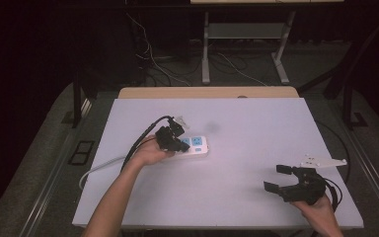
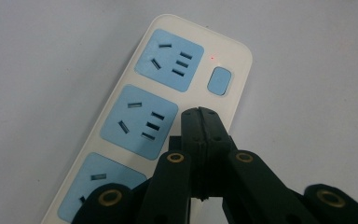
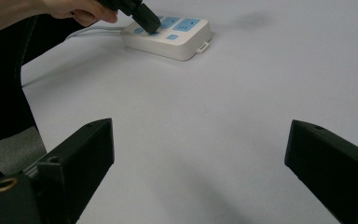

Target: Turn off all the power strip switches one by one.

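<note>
On the white counter [image 1: 256,148] the power strip [image 1: 193,146] lies left of centre, where the left gripper [image 2: 199,113], jaws pressed together, nears its switch [image 2: 219,80] and may slip off, while the right gripper [image 3: 200,154] gapes wide, well apart.

- White power strip [image 3: 168,37] lies on the table [image 3: 242,116], far beyond the right gripper [image 3: 200,163], whose jaws stand wide apart.
- Left gripper [image 3: 144,18] touches the power strip's top.

My left gripper [image 2: 199,114] covers the power strip [image 2: 135,112] at six o'clock, its lowest socket [image 2: 91,186] cut off; I can't tell whether the tips touch it.
</note>
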Demonstrator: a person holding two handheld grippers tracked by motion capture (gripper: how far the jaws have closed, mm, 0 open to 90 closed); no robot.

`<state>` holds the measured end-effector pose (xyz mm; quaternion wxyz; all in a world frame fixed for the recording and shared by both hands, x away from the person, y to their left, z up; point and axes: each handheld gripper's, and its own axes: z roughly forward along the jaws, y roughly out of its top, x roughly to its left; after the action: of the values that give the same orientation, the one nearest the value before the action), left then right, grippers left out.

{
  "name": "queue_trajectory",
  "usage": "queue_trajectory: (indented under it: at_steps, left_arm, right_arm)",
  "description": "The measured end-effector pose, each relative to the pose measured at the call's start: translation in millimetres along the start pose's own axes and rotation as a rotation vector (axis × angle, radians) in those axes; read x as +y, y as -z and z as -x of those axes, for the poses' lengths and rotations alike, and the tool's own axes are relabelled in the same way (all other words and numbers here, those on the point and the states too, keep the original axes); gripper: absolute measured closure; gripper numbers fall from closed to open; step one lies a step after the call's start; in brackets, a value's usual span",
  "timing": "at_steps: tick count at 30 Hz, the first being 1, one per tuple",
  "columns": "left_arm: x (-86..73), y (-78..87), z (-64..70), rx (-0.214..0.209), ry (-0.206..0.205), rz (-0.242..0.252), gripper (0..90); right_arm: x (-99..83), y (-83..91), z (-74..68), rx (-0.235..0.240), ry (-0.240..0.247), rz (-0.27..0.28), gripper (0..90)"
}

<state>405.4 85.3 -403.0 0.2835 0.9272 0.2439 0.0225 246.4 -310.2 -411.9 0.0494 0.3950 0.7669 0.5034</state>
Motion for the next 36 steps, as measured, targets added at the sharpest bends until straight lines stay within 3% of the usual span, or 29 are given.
queue_trajectory:
  at_steps: [8,10,15,21,36]
  left_arm:
    - [-2.1,-0.9,-3.5,-0.022,0.054,0.007,89.9]
    - [-3.6,-1.2,-2.0,-0.013,0.042,0.016,90.0]
    - [-9.1,-0.9,-2.0,-0.014,0.055,0.054,90.0]
    - [-8.4,-0.6,0.0,0.002,0.038,0.050,89.8]
    - [-7.5,-0.4,2.8,0.022,0.039,0.048,89.7]
  right_arm:
    - [0.1,0.0,-1.6,0.002,0.004,0.000,7.9]
    - [0.3,0.2,-1.6,0.002,0.004,0.002,7.9]
    - [0.9,0.3,-2.6,0.003,0.007,0.003,7.9]
    - [1.1,-0.7,-2.3,0.002,0.007,0.001,8.0]
    - [1.5,-1.0,-1.6,0.002,0.005,0.002,8.0]
